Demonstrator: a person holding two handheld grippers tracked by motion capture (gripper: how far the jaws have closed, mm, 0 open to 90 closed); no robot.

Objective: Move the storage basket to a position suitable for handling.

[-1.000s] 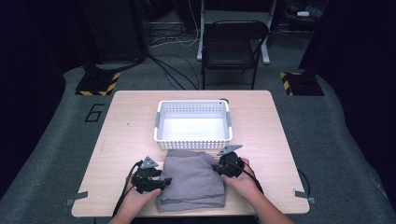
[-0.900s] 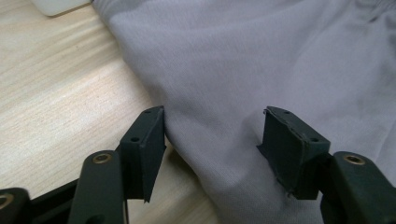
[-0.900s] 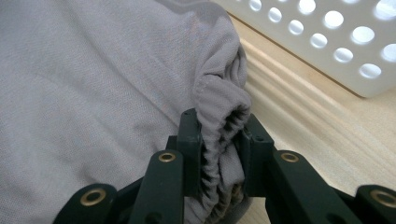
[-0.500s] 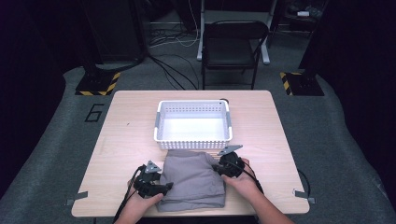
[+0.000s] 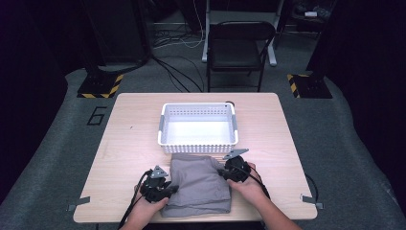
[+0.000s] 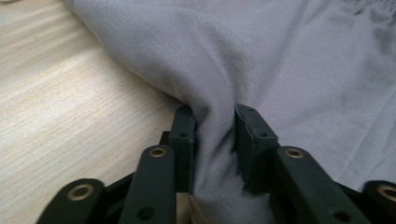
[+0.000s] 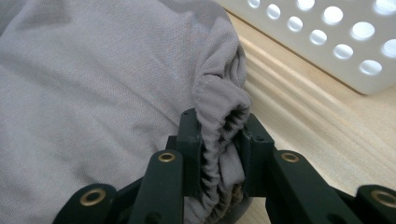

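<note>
A folded grey garment (image 5: 200, 184) lies on the near part of the desk (image 5: 124, 134), just in front of a white perforated basket (image 5: 198, 129). The left tongs (image 5: 168, 189) have just been closing and now pinch a ridge of cloth at the garment's left edge; the right tongs (image 5: 225, 171) pinch its bunched, elastic-looking hem at the right – a two-point hold, probably so the fold stays together when lifted toward the basket.

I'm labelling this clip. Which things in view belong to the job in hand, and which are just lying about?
In the job:
- folded grey cloth
- left tongs, just closed on the cloth
- right tongs, clamped on its gathered edge
- white basket, probably

Lying about:
- black folding chair
- floor cables
</note>
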